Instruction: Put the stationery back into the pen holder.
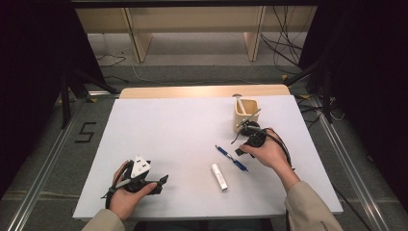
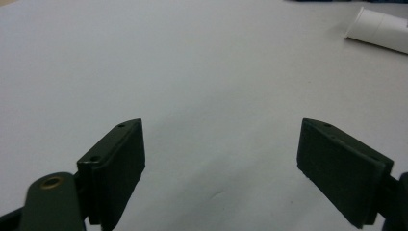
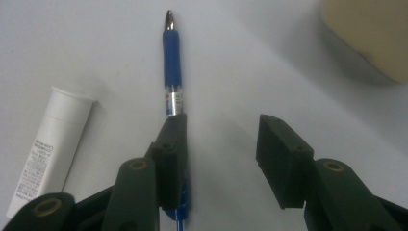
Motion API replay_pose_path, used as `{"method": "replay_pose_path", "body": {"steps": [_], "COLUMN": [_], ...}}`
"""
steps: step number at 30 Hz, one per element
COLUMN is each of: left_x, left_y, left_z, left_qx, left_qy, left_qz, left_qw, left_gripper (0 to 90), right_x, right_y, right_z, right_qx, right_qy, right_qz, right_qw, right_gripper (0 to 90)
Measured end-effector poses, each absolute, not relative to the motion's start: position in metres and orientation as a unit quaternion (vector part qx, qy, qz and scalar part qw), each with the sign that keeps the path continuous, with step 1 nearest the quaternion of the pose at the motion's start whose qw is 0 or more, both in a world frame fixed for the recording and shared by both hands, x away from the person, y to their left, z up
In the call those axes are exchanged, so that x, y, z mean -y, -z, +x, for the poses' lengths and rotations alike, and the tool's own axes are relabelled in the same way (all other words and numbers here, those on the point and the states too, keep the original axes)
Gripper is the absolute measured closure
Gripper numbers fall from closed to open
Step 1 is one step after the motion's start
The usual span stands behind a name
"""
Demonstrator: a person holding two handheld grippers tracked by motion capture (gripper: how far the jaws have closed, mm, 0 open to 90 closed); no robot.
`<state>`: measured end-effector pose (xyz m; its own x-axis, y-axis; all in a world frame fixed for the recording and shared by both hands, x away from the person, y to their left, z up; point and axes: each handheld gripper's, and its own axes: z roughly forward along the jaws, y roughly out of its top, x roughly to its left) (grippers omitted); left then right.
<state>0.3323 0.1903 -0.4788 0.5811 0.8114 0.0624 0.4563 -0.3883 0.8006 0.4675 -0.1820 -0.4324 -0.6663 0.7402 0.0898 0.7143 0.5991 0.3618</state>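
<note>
Risk item: my right tongs [image 3: 221,144], half-wide and empty, sit right of the blue pen [image 3: 172,62], one pad overlapping it—closing may shove it toward the white tube [image 3: 53,144]; left tongs [image 2: 221,163] wide, idle.

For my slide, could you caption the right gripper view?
Open right gripper lowered over blue pen, white tube alongside.

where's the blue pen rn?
High view: the blue pen lies on the white table, right of centre, between the white tube and the right claw. Right gripper view: it lies beside the claw's left jaw.
</note>
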Motion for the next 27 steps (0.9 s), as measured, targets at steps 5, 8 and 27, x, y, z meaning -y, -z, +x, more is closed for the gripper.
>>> {"method": "replay_pose_path", "body": {"steps": [5, 8, 27], "left_x": [-0.190, -0.190, -0.189], "left_y": [0.479, 0.479, 0.479], "left_z": [0.332, 0.332, 0.332], "left_qx": [-0.395, -0.395, -0.394], "left_qy": [-0.229, -0.229, -0.228], "left_qz": [0.802, 0.802, 0.803], "left_qw": [0.386, 0.386, 0.385], "left_gripper": [16.8, 16.9, 16.8], "right_x": [0.177, 0.174, 0.159], "right_y": [0.435, 0.437, 0.443], "right_z": [0.466, 0.466, 0.468], "right_qx": [-0.900, -0.903, -0.917], "right_qy": [-0.176, -0.170, -0.144], "right_qz": [0.398, 0.393, 0.372], "right_qw": [0.026, 0.021, 0.009], "right_gripper": [55.1, 55.8, 55.9]}}
